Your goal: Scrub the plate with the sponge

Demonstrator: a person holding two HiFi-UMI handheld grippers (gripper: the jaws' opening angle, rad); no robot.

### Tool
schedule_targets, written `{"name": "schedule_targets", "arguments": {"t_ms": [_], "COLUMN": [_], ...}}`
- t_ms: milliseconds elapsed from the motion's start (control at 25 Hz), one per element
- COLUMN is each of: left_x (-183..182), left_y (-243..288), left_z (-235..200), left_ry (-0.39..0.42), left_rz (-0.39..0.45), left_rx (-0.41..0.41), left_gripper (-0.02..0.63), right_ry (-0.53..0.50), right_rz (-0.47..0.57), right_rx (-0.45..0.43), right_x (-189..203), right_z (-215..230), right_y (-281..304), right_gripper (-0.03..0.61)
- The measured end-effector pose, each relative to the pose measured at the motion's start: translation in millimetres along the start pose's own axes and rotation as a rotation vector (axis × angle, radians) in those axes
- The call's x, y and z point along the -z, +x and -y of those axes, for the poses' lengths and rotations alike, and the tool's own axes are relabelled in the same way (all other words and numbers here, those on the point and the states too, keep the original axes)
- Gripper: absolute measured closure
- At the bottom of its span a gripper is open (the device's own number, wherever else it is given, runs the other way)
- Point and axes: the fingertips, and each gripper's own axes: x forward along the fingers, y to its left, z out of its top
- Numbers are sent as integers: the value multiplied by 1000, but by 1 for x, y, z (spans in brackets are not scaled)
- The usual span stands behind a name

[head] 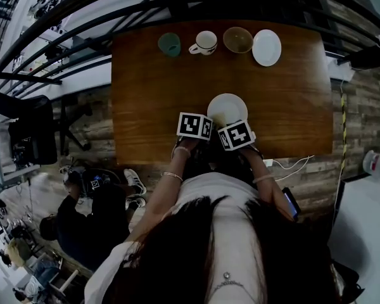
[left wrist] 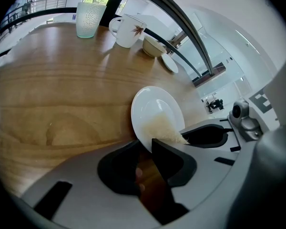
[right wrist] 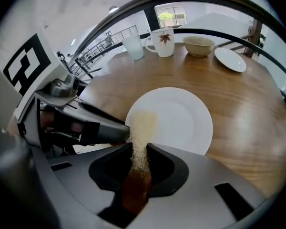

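The left tool (left wrist: 145, 145) clamps the near rim of the plate (left wrist: 152, 109), apparently steadying it for the sponge (right wrist: 142, 128) clenched in the right tool (right wrist: 139, 150).

No word, number or brand name can be read anywhere. The only printed marks are patterns. Black-and-white square markers sit on the left cube (head: 195, 125), part of the left gripper (left wrist: 150, 144), and on the right cube (head: 235, 135), part of the right gripper (right wrist: 139, 149). Both cubes are at the near edge of the plate (right wrist: 181, 118), and their blocky shapes spell nothing. A reddish-brown leaf motif marks the side of the white mug (right wrist: 163, 42), which stands well beyond the plate.
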Motion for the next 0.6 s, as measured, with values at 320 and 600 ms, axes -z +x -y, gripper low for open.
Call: {"name": "schedule_targets", "arguments": {"t_ms": [320, 600], "left_x": [0, 0], "left_y": [0, 0], "left_z": [0, 0], "left_ry": [7, 11], "left_rz": [-10, -15], "left_rx": [8, 15], "left_gripper": [523, 523], "right_ry": [46, 134], "right_rz": [7, 55], "right_rx": [79, 210], "right_x": [4, 1], "right_z": [36, 93], "right_y": [-9, -38], "right_gripper": [477, 477]}}
